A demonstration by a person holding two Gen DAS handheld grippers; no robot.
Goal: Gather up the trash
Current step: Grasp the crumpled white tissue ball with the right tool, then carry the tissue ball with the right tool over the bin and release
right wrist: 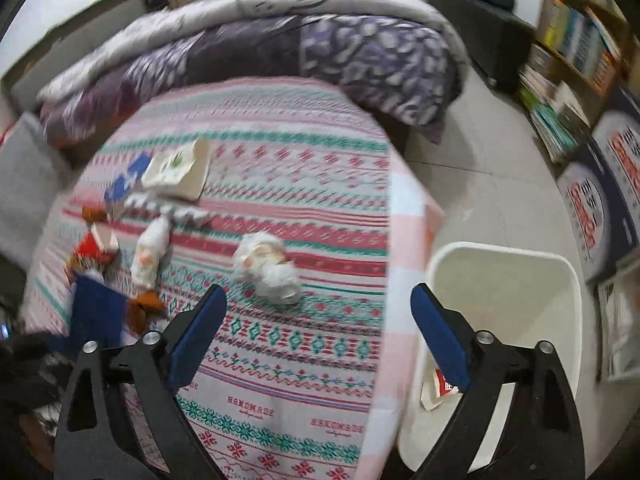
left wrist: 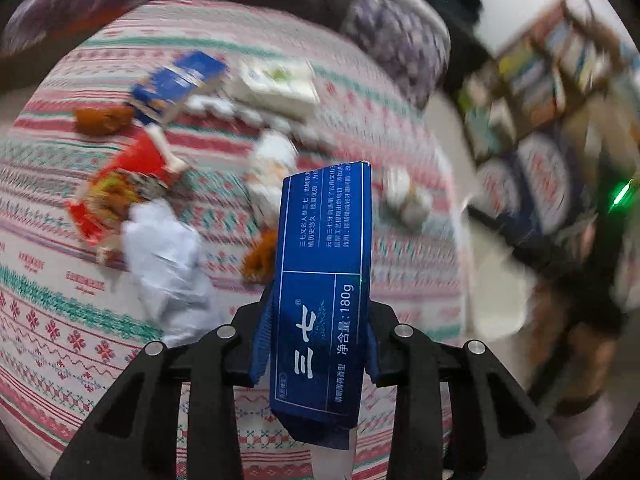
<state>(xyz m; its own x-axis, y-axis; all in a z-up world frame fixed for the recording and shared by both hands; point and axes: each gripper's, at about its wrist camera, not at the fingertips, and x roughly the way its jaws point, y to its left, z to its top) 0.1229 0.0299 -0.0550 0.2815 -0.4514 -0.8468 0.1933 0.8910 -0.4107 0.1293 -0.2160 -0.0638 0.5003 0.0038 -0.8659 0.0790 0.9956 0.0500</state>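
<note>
Pinching the light, stiff, crushable blue toothpaste carton (left wrist: pixel 320 292) across its narrow middle at lower centre, the left tool (left wrist: pixel 316 344) holds it, while the right tool (right wrist: pixel 320 320) hangs spread and empty.

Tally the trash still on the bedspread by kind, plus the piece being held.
Boxes: 3 (blue toothpaste box in the left hand-held gripper, blue carton, white-and-green box)
Crumpled white wads: 3
Brown wrappers: 2
Red snack packet: 1
White scalloped strip: 1
Total: 10
</note>
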